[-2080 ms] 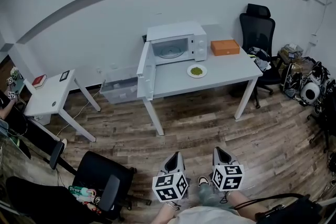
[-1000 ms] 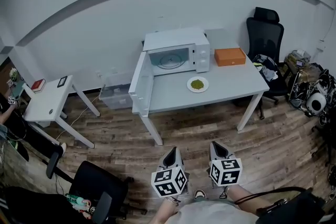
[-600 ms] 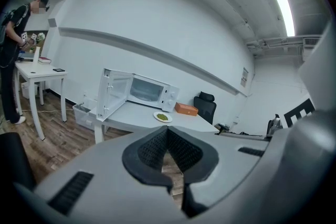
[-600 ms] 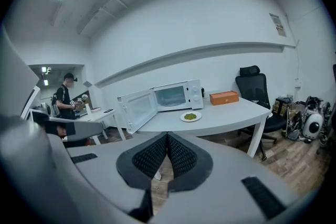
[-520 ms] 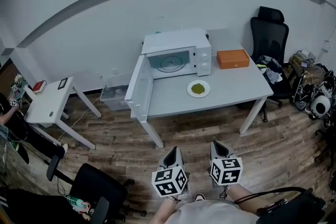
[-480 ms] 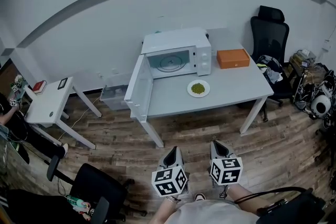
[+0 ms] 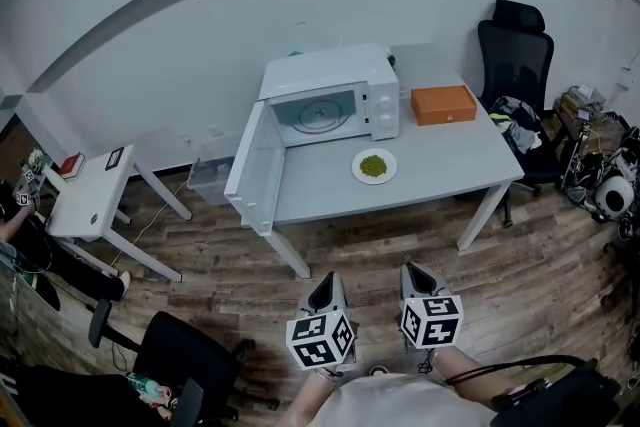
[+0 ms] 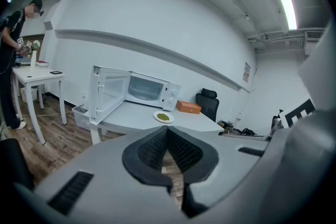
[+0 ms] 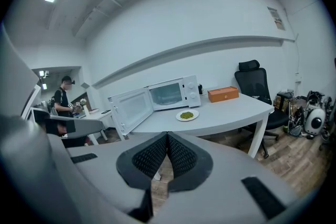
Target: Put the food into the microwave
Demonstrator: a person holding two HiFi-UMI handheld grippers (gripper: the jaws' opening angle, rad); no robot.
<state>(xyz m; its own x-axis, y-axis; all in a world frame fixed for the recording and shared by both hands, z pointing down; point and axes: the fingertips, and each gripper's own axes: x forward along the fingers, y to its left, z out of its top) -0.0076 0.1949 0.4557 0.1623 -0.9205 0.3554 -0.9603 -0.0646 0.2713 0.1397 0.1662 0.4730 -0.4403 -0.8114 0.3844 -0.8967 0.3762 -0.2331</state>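
The left gripper (image 7: 327, 288) and right gripper (image 7: 412, 277) are both pressed together on nothing, their pads meeting with only floor behind them. They are held low and side by side, as they were two seconds ago.

What has changed is the ground beyond them. The worktop (image 7: 450, 155) has drawn closer, so the person seems to be walking up to it. It is still well out of reach.

The plate of food (image 7: 374, 166) sits untouched on the worktop, ahead of both grippers and roughly between their lines. Beyond it and to its left stands the microwave (image 7: 325, 95), its door (image 7: 255, 173) swung wide on the left gripper's side.

By my reading the task is still in its approach. With the cavity already open, the next job is spreading one gripper to take the plate's rim.
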